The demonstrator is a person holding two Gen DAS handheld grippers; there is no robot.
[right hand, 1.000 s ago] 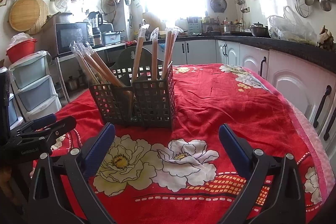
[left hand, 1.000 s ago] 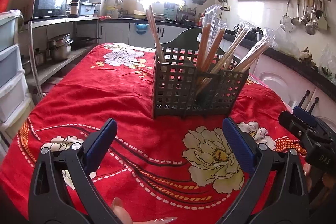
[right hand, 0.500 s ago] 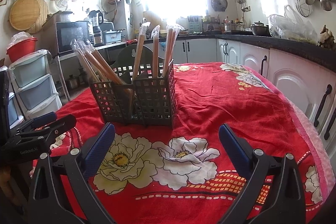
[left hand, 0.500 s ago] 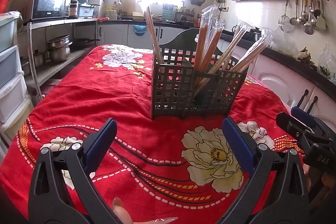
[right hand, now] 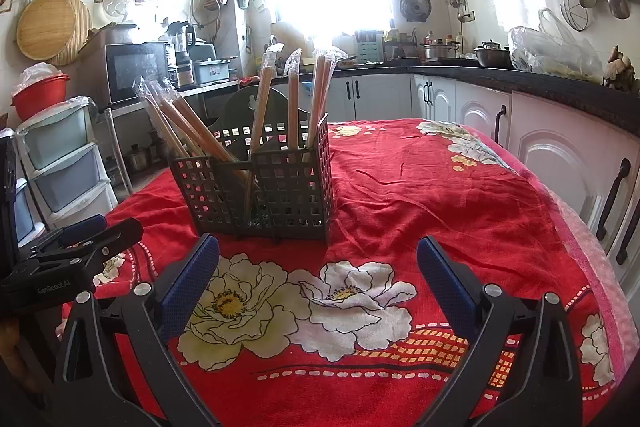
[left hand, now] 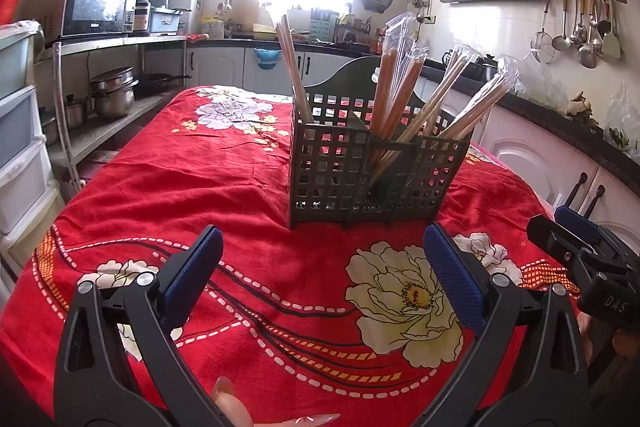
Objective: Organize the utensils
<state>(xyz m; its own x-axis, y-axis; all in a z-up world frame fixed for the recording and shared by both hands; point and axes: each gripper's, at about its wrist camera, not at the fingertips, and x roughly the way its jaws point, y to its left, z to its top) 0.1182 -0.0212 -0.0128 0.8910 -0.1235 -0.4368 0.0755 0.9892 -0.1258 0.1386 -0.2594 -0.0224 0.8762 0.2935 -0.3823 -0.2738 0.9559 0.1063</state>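
Note:
A dark grid-walled utensil caddy [left hand: 360,171] [right hand: 276,187] stands on the red floral tablecloth [left hand: 200,179] [right hand: 420,187]. Several pairs of wooden chopsticks in clear sleeves [left hand: 394,83] [right hand: 262,99] stand tilted in its compartments, and one bare pair [left hand: 292,67] leans in the left corner. My left gripper [left hand: 322,259] is open and holds nothing, a short way in front of the caddy. My right gripper [right hand: 318,263] is open too, with nothing between its blue pads, just before the caddy. Each gripper shows at the other view's edge [left hand: 580,251] [right hand: 72,251].
Plastic drawers [right hand: 64,167] and a shelf with pots [left hand: 112,99] stand left of the table. White cabinets [right hand: 560,167] run along the right under a dark counter. A person's fingertips [left hand: 240,407] show at the bottom of the left wrist view.
Both grippers have drifted slightly; the caddy sits a touch nearer and more central in both views. Neither gripper has changed its opening.

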